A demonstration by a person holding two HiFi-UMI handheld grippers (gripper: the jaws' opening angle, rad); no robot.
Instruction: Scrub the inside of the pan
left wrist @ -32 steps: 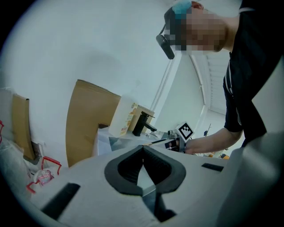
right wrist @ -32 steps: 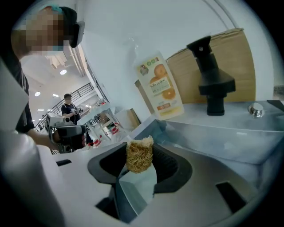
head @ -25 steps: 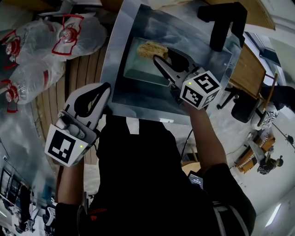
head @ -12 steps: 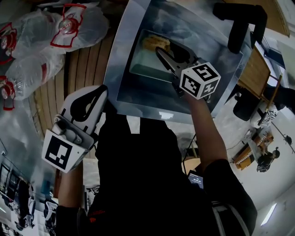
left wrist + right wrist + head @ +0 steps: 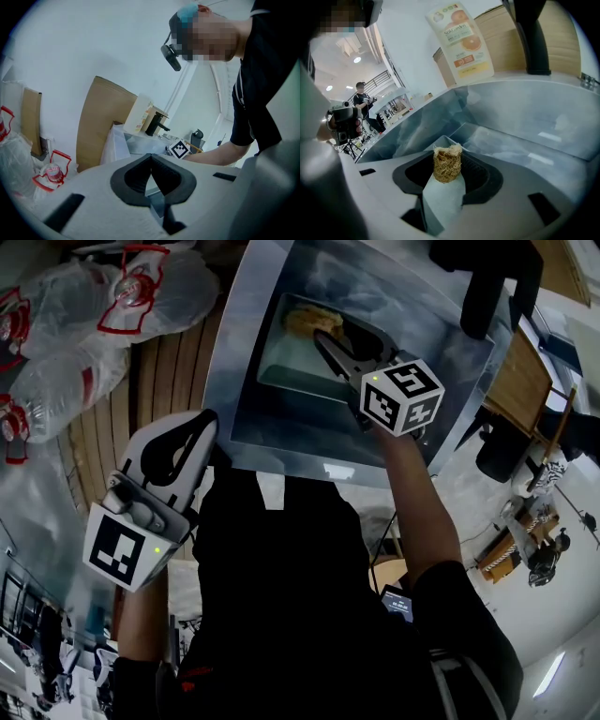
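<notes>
The right hand-held gripper (image 5: 328, 341) was clamped on the loofah scrubber (image 5: 446, 166), nose down at the far end of the pan (image 5: 281, 371) in the sink (image 5: 244, 381), probably touching bottom. The left hand-held gripper (image 5: 151, 157), jaws together and empty, hung well off to the near side.

- We see clear plastic bags (image 5: 112, 306) with red print at ten o'clock in the head view, beside wooden slats (image 5: 173, 371).
- A black faucet (image 5: 487, 287) stands at one o'clock.
- In the right gripper view we spot a pouch printed with orange slices (image 5: 461, 40) at twelve o'clock, beside a brown board (image 5: 511, 37).
- A person (image 5: 363, 101) stands far off at nine o'clock.
</notes>
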